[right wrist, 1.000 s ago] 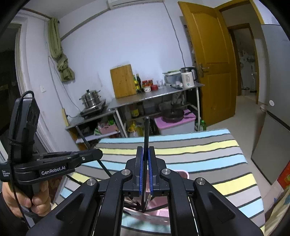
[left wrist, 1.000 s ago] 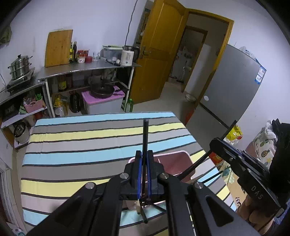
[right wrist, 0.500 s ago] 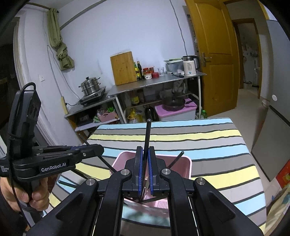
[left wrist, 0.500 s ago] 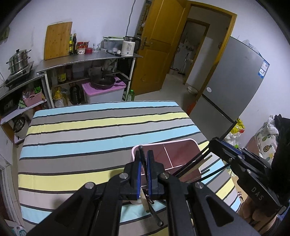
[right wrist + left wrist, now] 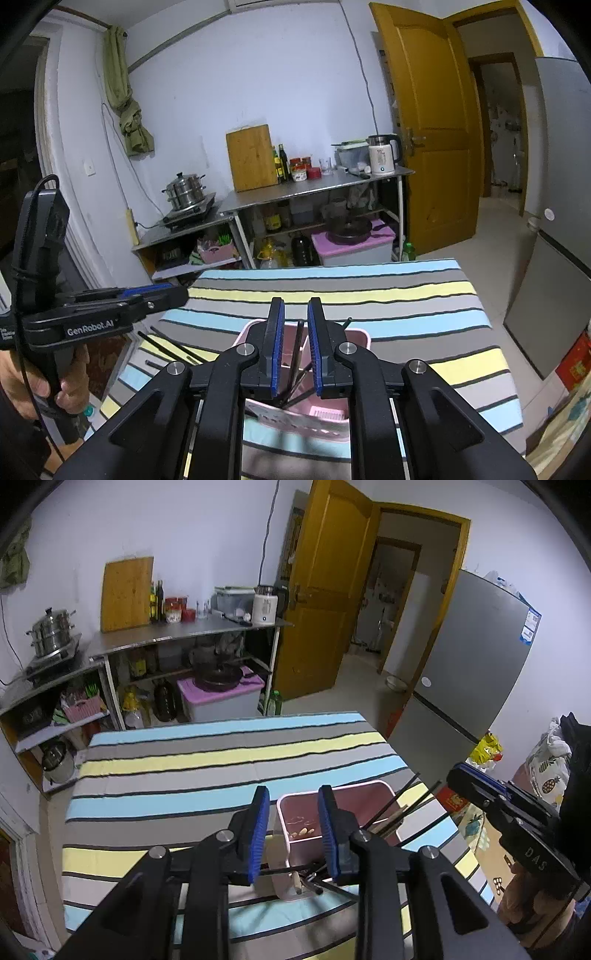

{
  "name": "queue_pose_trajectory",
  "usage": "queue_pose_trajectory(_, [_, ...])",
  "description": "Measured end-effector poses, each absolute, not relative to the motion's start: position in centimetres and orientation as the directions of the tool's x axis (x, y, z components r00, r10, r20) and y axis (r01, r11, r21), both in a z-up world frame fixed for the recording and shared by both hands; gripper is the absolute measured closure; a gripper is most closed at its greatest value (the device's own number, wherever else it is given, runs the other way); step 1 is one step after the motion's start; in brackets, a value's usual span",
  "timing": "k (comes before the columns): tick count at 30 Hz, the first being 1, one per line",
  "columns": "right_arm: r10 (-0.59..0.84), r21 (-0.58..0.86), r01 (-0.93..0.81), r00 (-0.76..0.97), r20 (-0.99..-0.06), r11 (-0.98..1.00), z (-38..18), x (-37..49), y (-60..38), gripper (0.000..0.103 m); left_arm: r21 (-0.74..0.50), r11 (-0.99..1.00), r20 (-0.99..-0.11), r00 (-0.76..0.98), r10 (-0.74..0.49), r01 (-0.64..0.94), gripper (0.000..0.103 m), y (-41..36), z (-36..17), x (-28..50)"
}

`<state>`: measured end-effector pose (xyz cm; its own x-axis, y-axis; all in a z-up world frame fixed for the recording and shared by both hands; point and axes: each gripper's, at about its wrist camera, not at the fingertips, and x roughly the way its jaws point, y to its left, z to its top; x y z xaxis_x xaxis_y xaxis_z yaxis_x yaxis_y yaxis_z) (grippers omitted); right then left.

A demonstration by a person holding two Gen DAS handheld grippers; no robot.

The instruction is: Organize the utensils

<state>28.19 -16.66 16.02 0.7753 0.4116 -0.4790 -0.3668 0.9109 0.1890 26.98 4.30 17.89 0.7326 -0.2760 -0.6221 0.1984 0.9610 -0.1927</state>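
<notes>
Pink plastic is what both your tools are aimed at: the bin [image 5: 334, 794] sits on the near part of the striped cloth [image 5: 221, 760], and you hold each gripper tipped down over it, judging by the angle so that whatever leaves the jaws falls inside rather than onto the cloth.

Your left gripper [image 5: 293, 830] is opening. Its blue pads [image 5: 258, 827] stand apart with nothing pressed between them; the bin's near-left corner shows through the gap.

Your right gripper [image 5: 295, 347] is opening too. A dark chopstick [image 5: 297, 354] stands in the gap between its pads, but it touches neither that I can see, so it reads as let go, leaning in the bin [image 5: 354, 338].

What the bin holds:
- several dark chopsticks [image 5: 402, 805] leaning against the right rim, their tips sticking out over it;
- a paler wooden stick among them, and one light wooden end [image 5: 296, 884] by the near wall;
- a few small pale bits [image 5: 303, 832] on the reddish floor; what they are I cannot tell;
- a slotted pink insert [image 5: 328, 411] at the near end, seen from the right wrist view.

The sticks lie crossed, not bundled, so the sorting looks partly done at best. More dark sticks [image 5: 166, 345] lie on the cloth to the left of the bin, beneath your left tool. Those would be my guess for the next pick.
</notes>
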Motion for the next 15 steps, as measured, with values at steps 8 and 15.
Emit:
queue_pose_trajectory(8, [0.421,0.203,-0.368,0.796,-0.435,0.907,17.2,25.3,-18.2,0.089,-0.188,0.960,-0.562,0.779,-0.278,0.207,0.070,4.7,19.8,22.9])
queue_pose_trajectory(15, [0.428,0.201,-0.377,0.799,-0.423,0.904,16.7,22.5,-18.4,0.087,-0.168,0.962,-0.539,0.797,-0.274,0.217,0.066,3.9,19.3,19.4])
